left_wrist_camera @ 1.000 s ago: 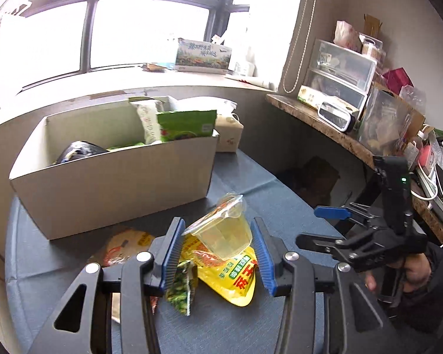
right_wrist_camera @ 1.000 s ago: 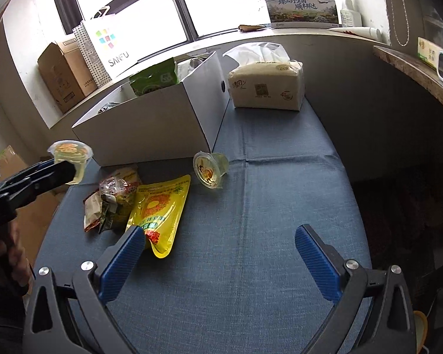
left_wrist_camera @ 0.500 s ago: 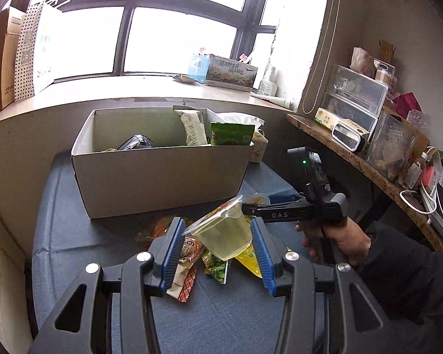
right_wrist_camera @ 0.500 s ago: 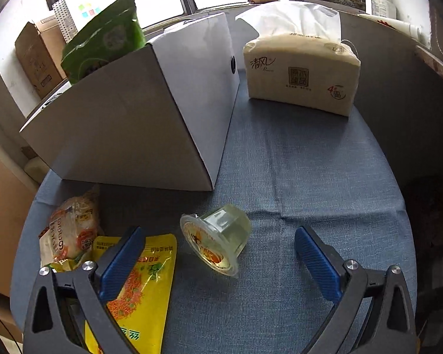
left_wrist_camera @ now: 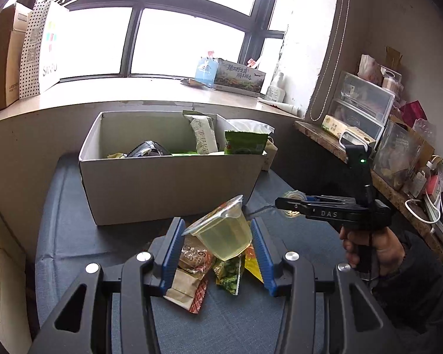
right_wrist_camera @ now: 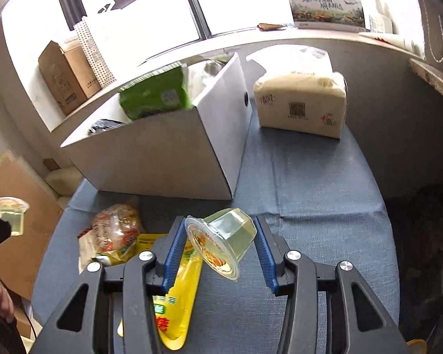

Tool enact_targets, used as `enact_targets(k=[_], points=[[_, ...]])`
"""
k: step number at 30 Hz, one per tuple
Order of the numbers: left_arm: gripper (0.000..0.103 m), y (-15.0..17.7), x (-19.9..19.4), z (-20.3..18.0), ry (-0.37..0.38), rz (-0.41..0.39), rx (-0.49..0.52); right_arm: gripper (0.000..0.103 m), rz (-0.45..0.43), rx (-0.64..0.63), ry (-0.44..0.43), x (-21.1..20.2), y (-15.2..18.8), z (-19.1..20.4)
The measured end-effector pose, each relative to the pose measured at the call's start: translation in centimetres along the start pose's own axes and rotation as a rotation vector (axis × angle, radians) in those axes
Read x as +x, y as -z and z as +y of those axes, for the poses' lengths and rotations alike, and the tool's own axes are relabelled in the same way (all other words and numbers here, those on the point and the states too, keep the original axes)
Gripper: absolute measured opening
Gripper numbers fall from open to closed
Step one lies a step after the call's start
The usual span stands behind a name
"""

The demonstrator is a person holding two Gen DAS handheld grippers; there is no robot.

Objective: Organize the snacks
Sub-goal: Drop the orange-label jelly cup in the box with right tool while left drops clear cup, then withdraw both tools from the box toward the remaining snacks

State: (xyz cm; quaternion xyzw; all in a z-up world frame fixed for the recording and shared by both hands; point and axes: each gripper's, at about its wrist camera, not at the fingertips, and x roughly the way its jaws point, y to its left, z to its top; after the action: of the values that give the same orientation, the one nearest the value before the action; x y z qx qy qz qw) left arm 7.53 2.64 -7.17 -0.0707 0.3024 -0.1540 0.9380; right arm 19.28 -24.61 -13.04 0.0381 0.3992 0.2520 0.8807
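My left gripper [left_wrist_camera: 217, 237] is shut on a clear jelly cup [left_wrist_camera: 223, 236] with yellowish jelly, held above the blue table. The same cup shows at the left of the right wrist view [right_wrist_camera: 10, 214]. My right gripper [right_wrist_camera: 218, 246] is shut on a second jelly cup [right_wrist_camera: 221, 240], tilted with its lid toward the left pad. The right gripper also shows in the left wrist view [left_wrist_camera: 295, 203]. Loose snack packets [left_wrist_camera: 192, 268] and a yellow pouch [right_wrist_camera: 174, 295] lie on the table. A white cardboard box [left_wrist_camera: 168, 183] holding several snacks stands behind them.
A tissue pack [right_wrist_camera: 301, 103] stands right of the box [right_wrist_camera: 168, 153] on the blue tablecloth [right_wrist_camera: 310, 191]. A windowsill runs behind with a paper bag [left_wrist_camera: 44, 50] and cartons. A cluttered shelf [left_wrist_camera: 384, 135] lines the right wall.
My right gripper moved forward and closed on the second jelly cup. My left gripper rose with its cup and now faces the box more squarely.
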Motion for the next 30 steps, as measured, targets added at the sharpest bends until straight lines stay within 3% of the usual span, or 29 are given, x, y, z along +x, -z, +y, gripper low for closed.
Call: enact_targets(k=[4, 9, 14, 19, 21, 22, 23, 26, 30], points=[[0.051, -3.8, 0.6, 1.6, -0.018, -0.049, -0.007, 0.050, -0.112, -0.067, -0.035, -3.8, -3.0, 2.9], [0.051, -9.5, 2.0, 3.4, -0.065, -0.094, -0.004, 0.050, -0.214, -0.128, -0.058, -4.9, -9.3, 6.0], [0.051, -13.5, 5.2, 5.5, -0.120, -0.078, -0.008, 0.050, -0.215, -0.146, -0.057, -3.2, -15.1, 7.7], [0.051, -14.9, 8.3, 7.5, -0.187, -0.038, 0.002, 0.050, -0.182, -0.153, -0.013, 0.0, -18.1, 7.9], [0.071, -15.0, 9.0, 8.1, -0.197, -0.034, 0.004, 0.052, -0.167, -0.145, -0.014, 1.1, -18.7, 7.6], [0.098, -15.0, 9.4, 8.2, -0.212, -0.022, 0.005, 0.069, -0.146, -0.138, -0.013, 1.7, -18.9, 7.3], [0.103, -15.0, 9.6, 8.2, -0.242, -0.022, 0.007, 0.094, -0.130, -0.121, 0.005, 2.2, -19.0, 7.0], [0.103, -14.7, 9.6, 8.2, -0.235, -0.015, 0.001, 0.100, -0.191, -0.080, 0.004, 1.5, -18.4, 6.0], [0.103, -13.7, 9.3, 8.1, -0.217, -0.001, -0.025, 0.100, -0.178, -0.061, -0.009, 1.4, -17.8, 5.4]])
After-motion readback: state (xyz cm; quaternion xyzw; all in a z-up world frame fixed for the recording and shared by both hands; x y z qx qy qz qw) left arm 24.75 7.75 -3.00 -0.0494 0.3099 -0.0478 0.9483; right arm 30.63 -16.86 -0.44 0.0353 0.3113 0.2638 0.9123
